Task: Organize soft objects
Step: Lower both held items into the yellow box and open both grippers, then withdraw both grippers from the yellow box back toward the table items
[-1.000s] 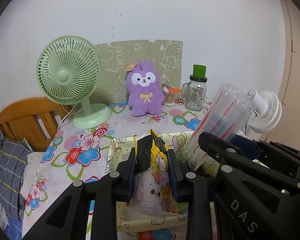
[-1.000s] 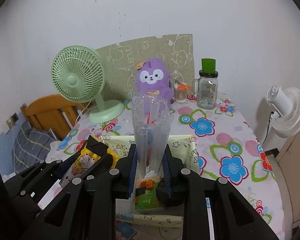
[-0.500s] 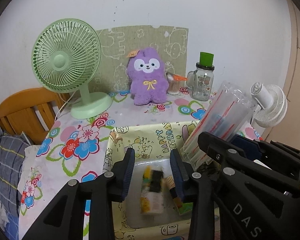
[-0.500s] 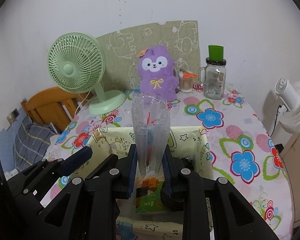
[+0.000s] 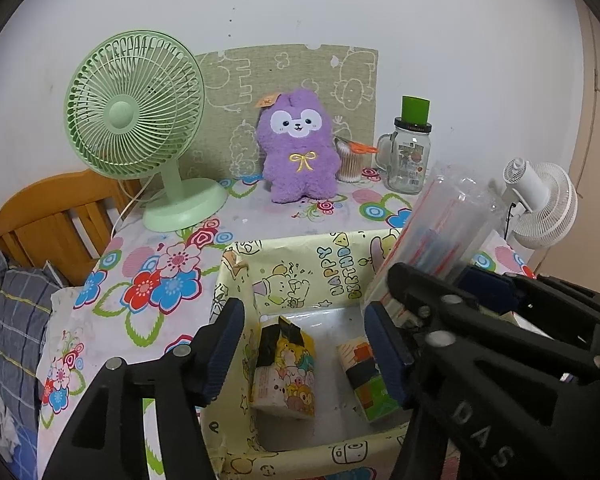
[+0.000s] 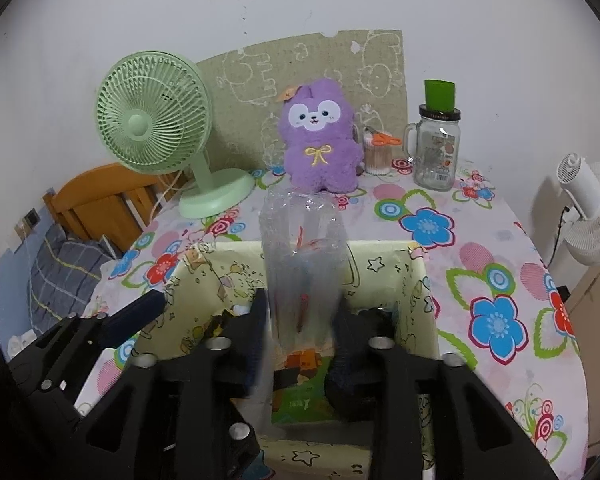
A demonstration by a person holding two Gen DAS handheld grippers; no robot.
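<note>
While left tool (image 5: 304, 344) spreads empty, right tool (image 6: 300, 344) loosening around crinkly clear pack (image 6: 302, 256)

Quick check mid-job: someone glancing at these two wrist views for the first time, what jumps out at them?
The purple plush toy upright at the back wall, beside the green desk fan. Nearer, the cartoon-print box holds a yellow tissue pack below the open left gripper. A clear plastic pack stands between the right gripper jaws, over the box.
</note>
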